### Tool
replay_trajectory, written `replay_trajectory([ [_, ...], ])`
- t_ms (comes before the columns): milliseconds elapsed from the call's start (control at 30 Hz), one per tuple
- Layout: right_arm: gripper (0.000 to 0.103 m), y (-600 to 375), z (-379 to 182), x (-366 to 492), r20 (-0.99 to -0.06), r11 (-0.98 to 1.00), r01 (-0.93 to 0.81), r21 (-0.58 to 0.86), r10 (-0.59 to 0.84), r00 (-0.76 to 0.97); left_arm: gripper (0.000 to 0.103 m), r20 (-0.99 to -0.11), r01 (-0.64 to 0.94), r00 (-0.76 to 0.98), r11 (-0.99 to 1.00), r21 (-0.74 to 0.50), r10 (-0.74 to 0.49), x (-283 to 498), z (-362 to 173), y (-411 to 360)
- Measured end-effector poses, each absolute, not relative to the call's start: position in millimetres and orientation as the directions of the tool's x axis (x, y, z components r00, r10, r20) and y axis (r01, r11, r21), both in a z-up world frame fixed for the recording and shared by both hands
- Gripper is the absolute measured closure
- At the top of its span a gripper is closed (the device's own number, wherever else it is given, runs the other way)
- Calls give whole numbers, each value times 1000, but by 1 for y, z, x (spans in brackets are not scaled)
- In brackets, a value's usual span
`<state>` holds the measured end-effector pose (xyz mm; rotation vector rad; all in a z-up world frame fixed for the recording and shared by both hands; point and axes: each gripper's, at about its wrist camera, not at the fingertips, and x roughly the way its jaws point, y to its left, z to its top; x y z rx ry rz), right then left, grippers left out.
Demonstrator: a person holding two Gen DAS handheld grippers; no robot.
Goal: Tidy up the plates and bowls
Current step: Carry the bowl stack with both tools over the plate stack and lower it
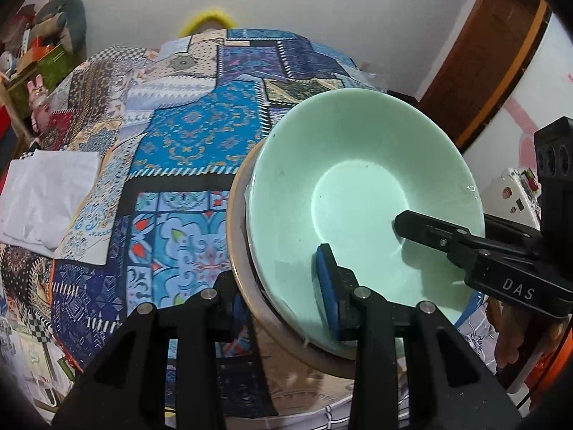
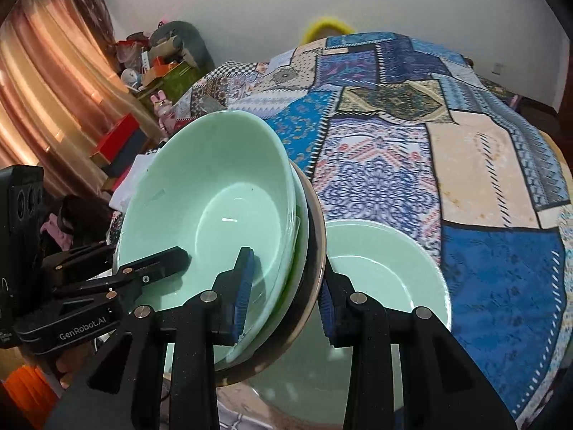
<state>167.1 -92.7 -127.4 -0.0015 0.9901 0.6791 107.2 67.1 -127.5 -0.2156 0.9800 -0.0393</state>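
A stack of nested bowls is held between both grippers: pale green bowls (image 1: 343, 165) sit inside a tan outer bowl (image 1: 238, 222). My left gripper (image 1: 279, 297) is shut on the stack's near rim, one blue pad inside the top bowl and one outside. In the right wrist view the same green bowls (image 2: 215, 186) tilt, and my right gripper (image 2: 286, 297) is shut on the opposite rim. Each view shows the other gripper's finger inside the top bowl. A separate green plate (image 2: 394, 268) lies on the table beside the stack.
A patchwork blue tablecloth (image 1: 200, 136) covers the table. A white folded cloth (image 1: 46, 193) lies at its left edge. Cluttered shelves (image 2: 161, 68) and a curtain (image 2: 43, 100) stand beyond the table, and a brown door frame (image 1: 494, 50) is at the right.
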Motion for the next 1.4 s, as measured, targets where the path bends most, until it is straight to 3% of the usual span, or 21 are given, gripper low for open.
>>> replay_trajectory([
  [667, 73, -155, -143, 167, -786, 840, -431, 329, 497, 368, 68, -858, 45, 482, 983, -179, -178, 129, -145, 7],
  [1400, 72, -156, -169, 173, -827, 850, -396, 348, 477, 296, 68, -895, 38, 388, 974, -223, -220, 141, -181, 9],
])
